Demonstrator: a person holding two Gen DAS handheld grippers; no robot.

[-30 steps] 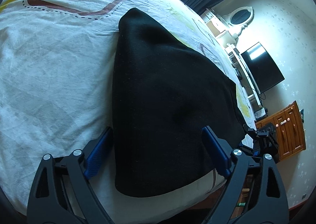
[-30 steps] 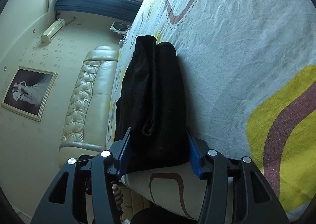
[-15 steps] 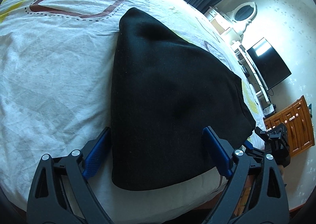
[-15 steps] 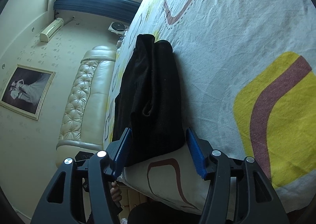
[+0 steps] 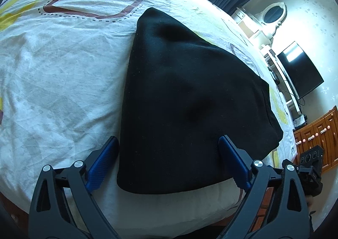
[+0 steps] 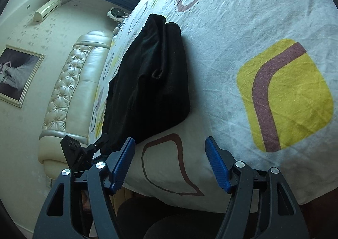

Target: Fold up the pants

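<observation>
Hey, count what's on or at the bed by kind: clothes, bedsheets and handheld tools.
Folded black pants: 1
Patterned bedsheet: 1
Handheld tools: 2, the left tool, and the right tool, its jaws opening with nothing between them
Total: 4

Bed (image 5: 63, 74) sheet lies bare to the left of the folded pants (image 5: 186, 101) and, in right wrist view, wide open to their right. Pants bulk fills the gap btwn left hand-held gripper (image 5: 169, 161) pads. Right hand-held gripper (image 6: 169, 163), jaws opening, has only sheet btwn them.
</observation>
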